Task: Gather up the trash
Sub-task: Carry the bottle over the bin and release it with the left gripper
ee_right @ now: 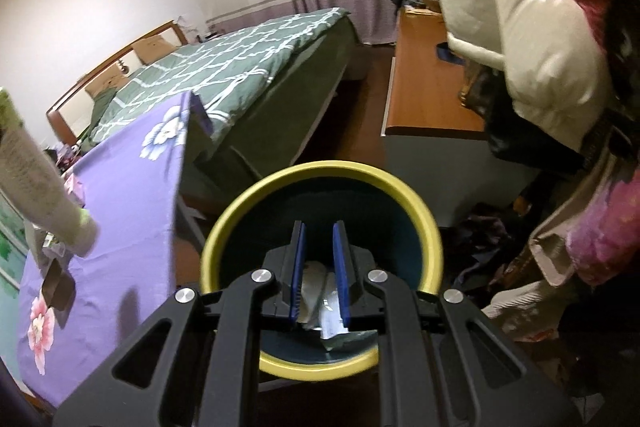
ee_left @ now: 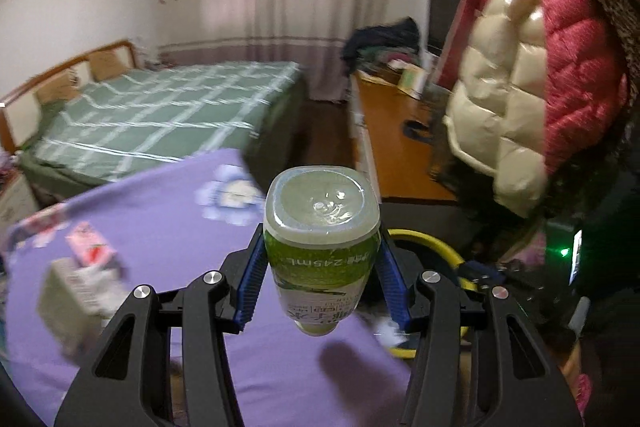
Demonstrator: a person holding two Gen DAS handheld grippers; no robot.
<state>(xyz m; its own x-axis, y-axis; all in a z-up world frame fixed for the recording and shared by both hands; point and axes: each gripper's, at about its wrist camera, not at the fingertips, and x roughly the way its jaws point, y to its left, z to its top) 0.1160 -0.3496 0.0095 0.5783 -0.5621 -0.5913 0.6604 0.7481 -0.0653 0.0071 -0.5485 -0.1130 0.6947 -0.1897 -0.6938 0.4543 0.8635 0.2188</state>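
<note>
My left gripper (ee_left: 322, 255) is shut on a small plastic bottle (ee_left: 322, 227) with a green label, held bottom up above the purple flowered tablecloth (ee_left: 160, 211). The same bottle shows at the left edge of the right wrist view (ee_right: 36, 183). My right gripper (ee_right: 319, 267) hangs over the yellow-rimmed bin (ee_right: 248, 203), jaws narrowly apart; crumpled paper trash (ee_right: 324, 291) lies in the bin between and below the fingers, and I cannot tell whether they touch it. The bin's rim also shows in the left wrist view (ee_left: 440, 247).
A pink carton (ee_left: 90, 243) and a white box (ee_left: 64, 303) lie on the table's left part. A dark object (ee_right: 60, 287) sits on the cloth. A green bed (ee_right: 240, 67), a wooden desk (ee_right: 424, 75) and hanging puffy jackets (ee_right: 540, 47) surround the spot.
</note>
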